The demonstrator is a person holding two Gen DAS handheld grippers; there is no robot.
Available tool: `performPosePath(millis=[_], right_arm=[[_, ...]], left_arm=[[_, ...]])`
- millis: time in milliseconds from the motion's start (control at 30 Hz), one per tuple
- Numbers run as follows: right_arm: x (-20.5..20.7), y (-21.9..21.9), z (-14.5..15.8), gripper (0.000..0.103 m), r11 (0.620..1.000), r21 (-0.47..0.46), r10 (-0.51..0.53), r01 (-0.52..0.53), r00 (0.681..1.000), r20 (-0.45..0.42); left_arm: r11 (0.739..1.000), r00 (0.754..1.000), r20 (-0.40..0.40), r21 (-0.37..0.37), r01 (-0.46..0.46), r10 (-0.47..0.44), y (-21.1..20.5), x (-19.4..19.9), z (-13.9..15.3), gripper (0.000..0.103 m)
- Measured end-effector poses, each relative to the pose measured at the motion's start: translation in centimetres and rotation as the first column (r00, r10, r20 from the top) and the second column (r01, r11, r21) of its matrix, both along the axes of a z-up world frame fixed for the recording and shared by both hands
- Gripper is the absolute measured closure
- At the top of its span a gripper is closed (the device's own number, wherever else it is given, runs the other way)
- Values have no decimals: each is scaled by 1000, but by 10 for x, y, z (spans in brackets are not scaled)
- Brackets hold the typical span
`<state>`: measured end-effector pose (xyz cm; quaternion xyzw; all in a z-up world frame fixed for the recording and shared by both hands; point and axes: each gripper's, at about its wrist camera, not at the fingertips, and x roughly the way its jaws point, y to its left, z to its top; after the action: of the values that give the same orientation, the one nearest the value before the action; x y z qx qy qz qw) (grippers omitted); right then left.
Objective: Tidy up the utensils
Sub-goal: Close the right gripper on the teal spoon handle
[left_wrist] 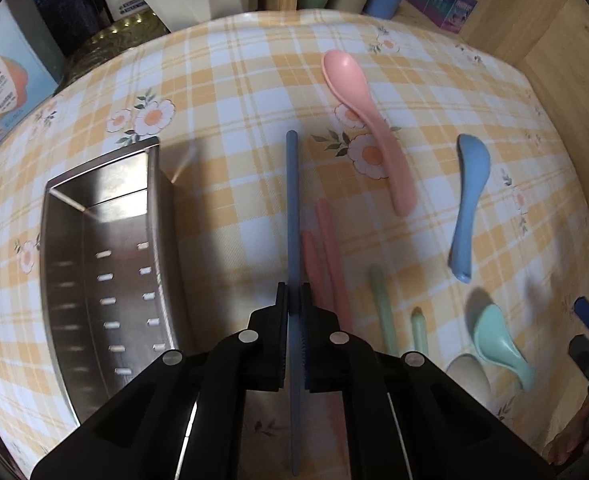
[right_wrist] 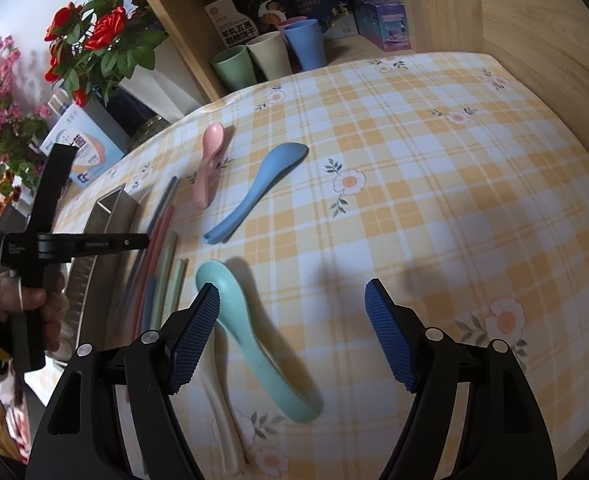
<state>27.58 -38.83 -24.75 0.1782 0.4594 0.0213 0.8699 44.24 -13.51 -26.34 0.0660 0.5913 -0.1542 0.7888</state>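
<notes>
The left gripper is clamped on a blue chopstick, just right of the steel tray's rim. The right gripper hangs wide open over the green spoon, with bare checked cloth to its right.

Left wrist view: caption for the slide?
Left gripper shut on a blue chopstick beside the steel caddy.

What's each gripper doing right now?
Left gripper: shut on the blue chopstick.
Right gripper: open, holding nothing, above the teal spoon.
</notes>
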Motion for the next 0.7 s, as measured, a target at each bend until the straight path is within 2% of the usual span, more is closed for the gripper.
performPosePath(millis=[233,333,433,533,600,700], right_arm=[[-15,6,1,31,1000,-13,15,-15,1000,-9],[-19,8,-2,40,1000,-9,19,-19,1000,-15],[-18,15,-8,49,997,-44,56,-58,998,-38],[-14,26,-14,54,987,-82,133,-139,989,-68],[-11,36,-17,55,967,-128,209,-220,974,-91],[-6,52,-24,63,915,-220,316,-340,939,-136]], left_arm=[[996,999,44,-87,-18,21,13,-29,31,97],[992,997,68,-128,-23,32,22,-48,44,97],[987,994,95,-155,-32,47,36,-66,54,97],[982,990,118,-183,-48,70,45,-81,63,97],[981,988,139,-187,-45,72,51,-91,68,97],[980,986,154,-196,-34,65,58,-103,74,97]])
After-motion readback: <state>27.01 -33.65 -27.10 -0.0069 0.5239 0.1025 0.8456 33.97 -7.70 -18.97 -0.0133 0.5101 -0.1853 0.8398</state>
